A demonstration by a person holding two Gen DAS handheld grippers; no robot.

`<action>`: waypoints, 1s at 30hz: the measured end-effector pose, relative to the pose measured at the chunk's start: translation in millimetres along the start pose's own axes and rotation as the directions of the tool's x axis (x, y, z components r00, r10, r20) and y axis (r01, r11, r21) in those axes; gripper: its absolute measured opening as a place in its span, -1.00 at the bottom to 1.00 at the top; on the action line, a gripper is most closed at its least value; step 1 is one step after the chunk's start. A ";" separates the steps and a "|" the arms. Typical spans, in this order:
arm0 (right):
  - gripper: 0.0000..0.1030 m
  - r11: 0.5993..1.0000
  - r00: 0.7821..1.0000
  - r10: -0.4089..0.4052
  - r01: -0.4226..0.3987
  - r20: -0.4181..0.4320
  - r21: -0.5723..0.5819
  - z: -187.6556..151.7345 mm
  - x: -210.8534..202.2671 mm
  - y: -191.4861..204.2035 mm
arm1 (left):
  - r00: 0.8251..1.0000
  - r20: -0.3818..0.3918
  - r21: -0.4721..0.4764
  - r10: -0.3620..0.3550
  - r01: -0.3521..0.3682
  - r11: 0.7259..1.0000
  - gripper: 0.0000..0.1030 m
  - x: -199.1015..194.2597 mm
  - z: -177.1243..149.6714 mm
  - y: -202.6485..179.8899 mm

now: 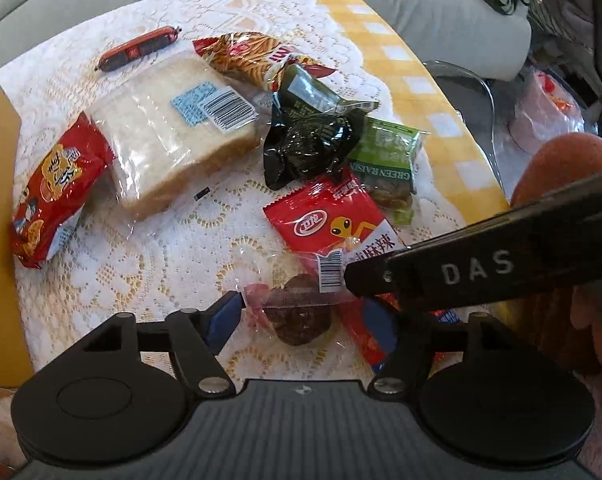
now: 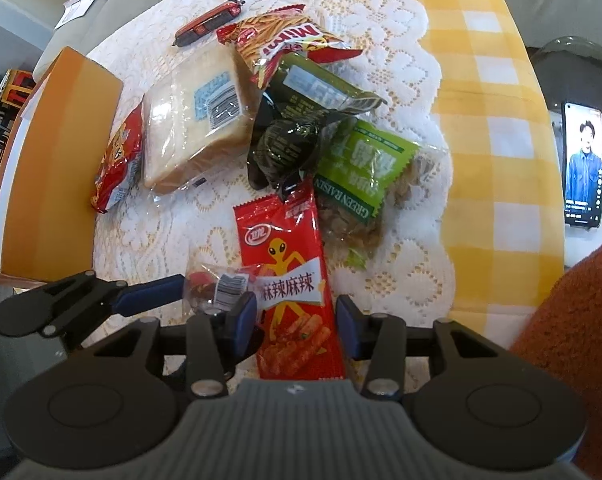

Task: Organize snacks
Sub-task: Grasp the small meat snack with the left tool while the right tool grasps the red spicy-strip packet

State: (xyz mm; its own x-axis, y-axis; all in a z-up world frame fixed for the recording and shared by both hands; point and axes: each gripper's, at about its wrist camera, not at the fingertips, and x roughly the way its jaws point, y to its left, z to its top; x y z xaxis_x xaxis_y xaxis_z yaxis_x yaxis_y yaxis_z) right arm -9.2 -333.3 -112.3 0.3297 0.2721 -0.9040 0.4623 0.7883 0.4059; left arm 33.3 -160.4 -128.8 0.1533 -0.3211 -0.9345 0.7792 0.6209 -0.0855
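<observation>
1. My left gripper (image 1: 301, 316) stands spread wide over a clear-wrapped dark snack (image 1: 301, 324) on the lace tablecloth (image 1: 141, 264); its pads do not press it.
2. My right gripper (image 2: 297, 322) straddles the red spicy strip packet (image 2: 289, 276); I cannot tell whether it pinches.
3. Bread (image 1: 173, 128), raisins (image 2: 361, 176) and an orange box (image 2: 53, 168) lie nearby.

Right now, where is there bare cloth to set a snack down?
Bare lace lies between the bread and the red alien packet, and the yellow check cloth right of the raisins is free. The middle pile is crowded.
</observation>
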 end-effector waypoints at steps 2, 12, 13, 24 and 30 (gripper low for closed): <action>-0.15 1.000 1.000 0.004 -0.004 0.001 0.005 0.3 0.1 -0.6 | 1.000 0.005 -0.005 0.000 0.000 1.000 0.58 0.9 -0.3 0.4; -0.14 1.000 1.000 -0.006 0.006 0.020 -0.004 -1.6 -1.3 2.0 | 0.999 0.039 -0.010 0.016 -0.016 1.000 0.04 -2.8 -7.7 -3.2; -0.14 1.000 1.000 -0.007 0.007 0.026 -0.003 -1.8 -2.6 1.7 | 0.999 0.035 -0.023 0.017 -0.016 1.000 0.03 -4.4 -7.2 -0.9; -0.12 0.982 0.991 -0.123 0.129 0.052 -0.135 -11.0 1.1 26.3 | 0.993 0.044 -0.211 0.111 -0.099 0.972 -0.03 -33.9 -27.5 41.6; 0.21 0.914 0.967 -0.233 0.254 0.102 -0.315 -23.2 13.3 60.3 | 0.981 0.021 -0.215 0.191 -0.182 0.959 -0.03 -35.1 -32.7 51.0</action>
State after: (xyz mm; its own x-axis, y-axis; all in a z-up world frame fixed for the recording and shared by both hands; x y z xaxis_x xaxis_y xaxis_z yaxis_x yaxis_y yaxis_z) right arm 4.0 -269.4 -102.9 0.2951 0.0232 -0.9552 0.2468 0.9639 0.0996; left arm 47.8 -94.1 -111.7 0.3120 -0.2112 -0.9263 0.5891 0.8080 0.0141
